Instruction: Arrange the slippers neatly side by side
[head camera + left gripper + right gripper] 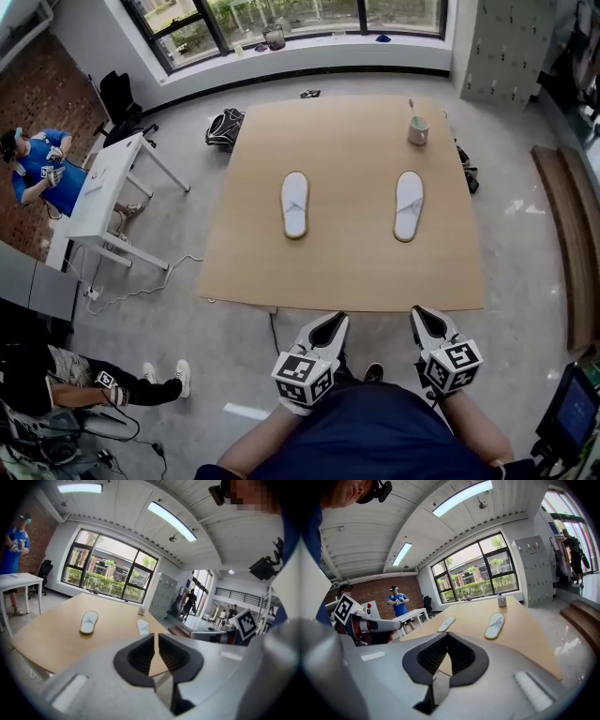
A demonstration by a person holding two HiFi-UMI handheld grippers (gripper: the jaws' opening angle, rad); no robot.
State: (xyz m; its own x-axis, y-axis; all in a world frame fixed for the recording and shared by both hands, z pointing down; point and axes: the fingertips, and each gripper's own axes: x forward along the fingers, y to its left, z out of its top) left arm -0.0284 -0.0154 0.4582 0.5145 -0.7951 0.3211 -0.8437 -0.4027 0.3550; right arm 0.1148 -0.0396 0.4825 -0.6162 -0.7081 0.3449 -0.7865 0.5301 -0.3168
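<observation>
Two white slippers sit out on a big square table (347,267) with a smooth, light wood-look top. The left slipper (294,204) and the right slipper (409,205) are both thin, flat, rounded ovals in a soft-looking cloth. Each lies sole down and runs lengthwise from near to far. They're roughly level with each other but well apart, with a wide stretch of bare tabletop between them, so not side by side yet. The right one is tilted slightly.

Both grippers are held low by the person's body, just off the table's near edge and nowhere close to either slipper. On the left gripper (336,319), the dark ribbed pads come together at the tips with only a thin slit between them and nothing in there. The right gripper (422,312) is the same deal: tips pressed together, empty. Both have chunky grey shells and a marker cube at the back.

Near the table's far right corner there's a small round grey cup (417,130) with a thin stick standing in it. A plain white desk (112,183) stands off to the left on the grey floor.
</observation>
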